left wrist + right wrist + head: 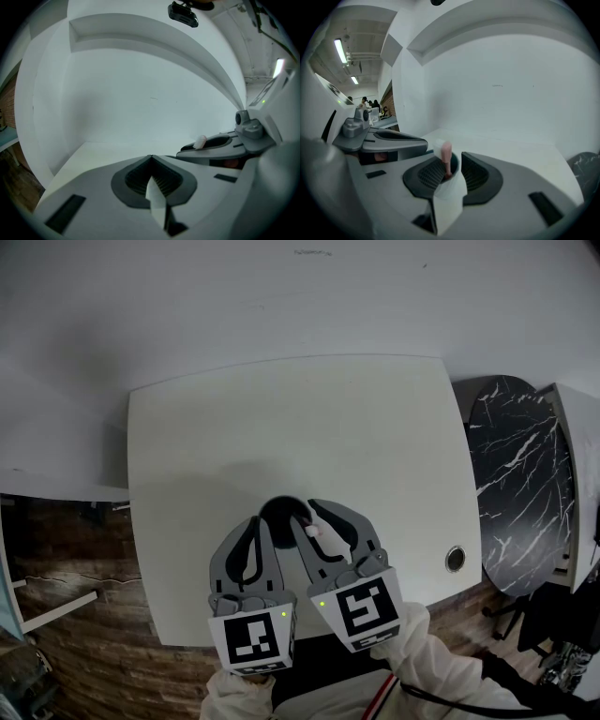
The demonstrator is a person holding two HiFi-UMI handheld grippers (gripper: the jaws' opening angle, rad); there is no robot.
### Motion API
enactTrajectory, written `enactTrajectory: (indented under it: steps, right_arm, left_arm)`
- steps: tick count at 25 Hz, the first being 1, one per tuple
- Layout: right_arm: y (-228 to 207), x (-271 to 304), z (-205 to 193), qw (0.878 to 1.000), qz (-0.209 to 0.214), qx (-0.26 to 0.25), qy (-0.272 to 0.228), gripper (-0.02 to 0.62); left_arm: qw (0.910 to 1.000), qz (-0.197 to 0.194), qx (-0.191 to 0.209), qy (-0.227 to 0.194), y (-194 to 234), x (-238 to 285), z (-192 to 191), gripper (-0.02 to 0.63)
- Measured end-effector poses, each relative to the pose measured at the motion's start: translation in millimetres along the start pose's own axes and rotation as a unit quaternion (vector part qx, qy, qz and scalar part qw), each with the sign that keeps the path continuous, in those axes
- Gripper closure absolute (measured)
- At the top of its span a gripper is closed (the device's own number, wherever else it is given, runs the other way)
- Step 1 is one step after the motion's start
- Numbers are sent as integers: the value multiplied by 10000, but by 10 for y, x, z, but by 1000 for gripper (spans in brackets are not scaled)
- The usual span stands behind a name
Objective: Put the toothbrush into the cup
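Right gripper (452,159): jaws are standing partly apart. A pink-handled toothbrush with a white bristle head (446,154) is standing upright between the ribbed pads, head up. It is leaning against the left pad, and a gap is showing on the side of the right pad, so the pads are not clamping it. Its lower end is dropping out of sight between the jaws.

Left gripper (151,157): jaws are meeting at the tips, closed, with nothing between them. In its own view the bristle head (200,140) is showing off to the right, on top of the other gripper's jaw.

Head view: both grippers are pointing away from the person and converging, the left gripper (262,521) just beside the right gripper (305,514). A round black cup (279,512) is sitting at their tips, between the two. The toothbrush head (313,530) is showing at the cup's right edge, beside the right gripper's inner jaw. Whether the handle's end is resting inside the cup cannot be told.

Surroundings: the cup is standing on a white rectangular table (281,418), near its front edge. A round metal-rimmed cable hole (456,559) is lying near the table's right front corner. A black white-veined marble tabletop (520,484) is standing to the right.
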State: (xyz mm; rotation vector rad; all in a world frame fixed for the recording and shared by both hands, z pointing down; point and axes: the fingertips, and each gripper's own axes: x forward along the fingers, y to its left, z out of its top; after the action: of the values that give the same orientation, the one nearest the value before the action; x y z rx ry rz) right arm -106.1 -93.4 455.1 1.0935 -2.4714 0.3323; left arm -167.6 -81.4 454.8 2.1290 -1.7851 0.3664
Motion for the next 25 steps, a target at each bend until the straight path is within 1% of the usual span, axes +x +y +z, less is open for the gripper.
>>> enactTrajectory:
  steps: [2, 6, 7, 8, 14, 22, 25]
  right_arm:
    - [25, -16, 10, 9999, 97, 3, -27, 512]
    - [46, -61, -9, 9999, 145, 42, -34, 512]
    - [45, -68, -27, 9999, 131, 88, -42, 486]
    - [42, -75, -37, 9998, 119, 128, -58, 473]
    - [52, -165, -18, 9998, 172, -29, -12, 472]
    - [128, -268, -55, 9993, 371, 26, 39, 472]
    - [131, -265, -73, 9992, 383, 35, 88, 472]
  left_arm:
    - [10000, -3, 44, 87, -5, -16, -41, 597]
    - [10000, 17, 44, 58, -20, -34, -27, 597]
    - [10000, 20, 45, 63, -23, -41, -29, 597]
    - [10000, 23, 45, 72, -25, -47, -32, 597]
    - [10000, 51, 48, 58, -46, -103, -26, 597]
    - [9999, 92, 72, 27, -62, -166, -4, 597]
    - [9999, 122, 36, 30, -63, -194, -33, 597]
